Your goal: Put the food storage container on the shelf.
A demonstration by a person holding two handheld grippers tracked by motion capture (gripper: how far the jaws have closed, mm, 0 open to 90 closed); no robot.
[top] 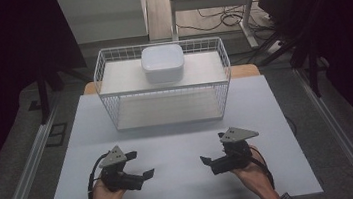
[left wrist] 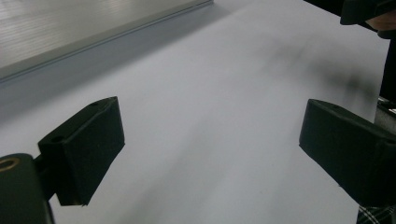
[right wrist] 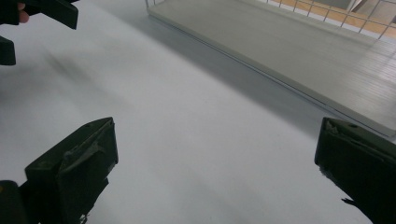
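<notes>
From above, I am holding my left gripper and my right gripper low near the tabletop's near edge, jaws spread, gripping nothing. The white bowl is sitting on the wire rack's upper shelf toward the far edge, well apart from both.

In the left gripper view my black fingers are gaping over bare tabletop — the rack's base cut off at the top.

In the right gripper view my fingers are parted likewise, the rack partly cropped.

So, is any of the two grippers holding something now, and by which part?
Nothing is held. The left gripper and the right gripper are both open, with only the bare table between their jaws.
</notes>
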